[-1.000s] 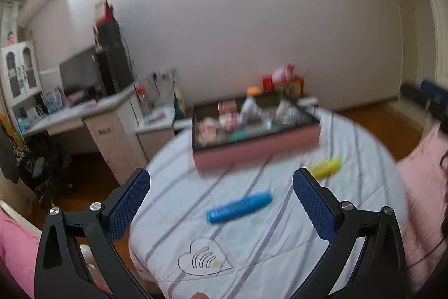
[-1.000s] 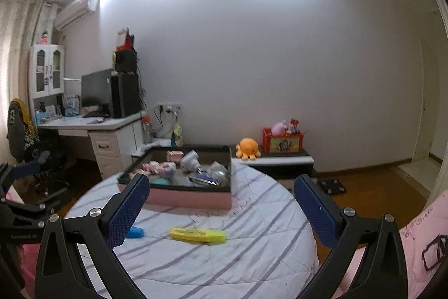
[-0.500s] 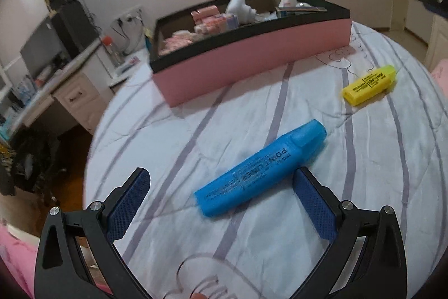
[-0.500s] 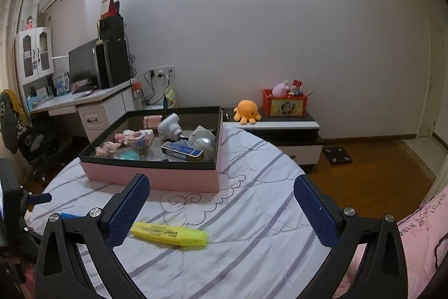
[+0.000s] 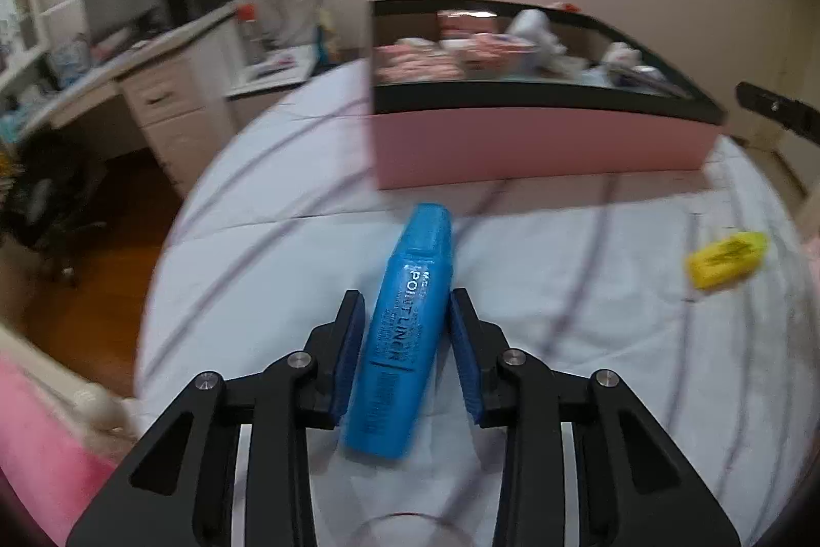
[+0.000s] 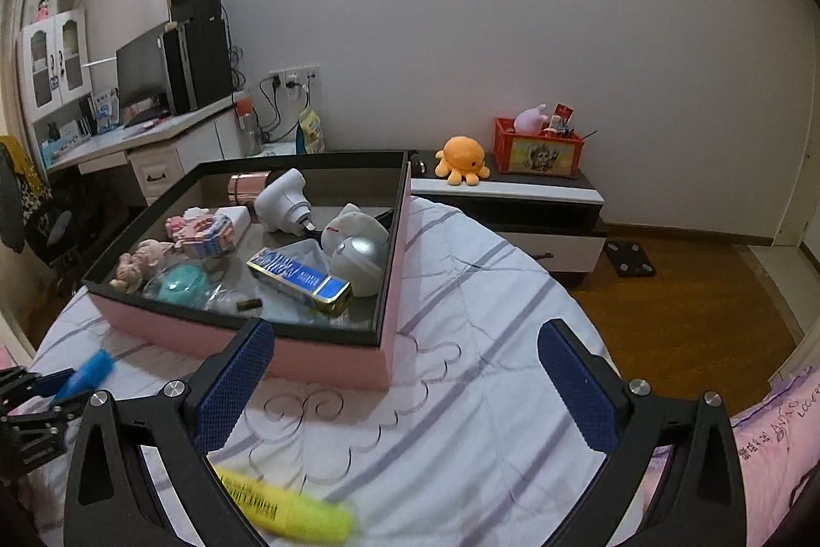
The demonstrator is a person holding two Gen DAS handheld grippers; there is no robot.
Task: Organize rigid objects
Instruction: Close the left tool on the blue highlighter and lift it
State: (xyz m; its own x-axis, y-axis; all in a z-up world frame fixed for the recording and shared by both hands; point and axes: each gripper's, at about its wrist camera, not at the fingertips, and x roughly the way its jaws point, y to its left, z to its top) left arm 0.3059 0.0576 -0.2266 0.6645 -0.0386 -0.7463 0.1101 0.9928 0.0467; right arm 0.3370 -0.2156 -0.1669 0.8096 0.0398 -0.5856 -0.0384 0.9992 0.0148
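A blue highlighter [image 5: 405, 331] lies on the striped white bedspread [image 5: 589, 342], cap pointing toward the pink box [image 5: 538, 142]. My left gripper [image 5: 405, 306] straddles its middle, jaws closing, pads a sliver off its sides. In the right wrist view the same blue highlighter [image 6: 87, 372] and left gripper [image 6: 31, 393] sit at the far left. A yellow highlighter [image 6: 287, 511] lies blurred under my right gripper [image 6: 405, 342], which is open and holds nothing. The yellow highlighter [image 5: 728, 260] also shows at the right of the left view.
The black-rimmed pink box [image 6: 394, 280] holds several items: a white gadget, a silver-blue packet, pink trinkets. A low cabinet [image 6: 512, 198] with an orange plush stands behind the bed. A desk [image 6: 154, 137] with a monitor is at the left. Pink bedding [image 6: 769, 439] lies at the right.
My left gripper dropped over the blue highlighter and its jaws narrowed from wide apart to close beside it. My right gripper moved forward and down, bringing the yellow highlighter beneath it.
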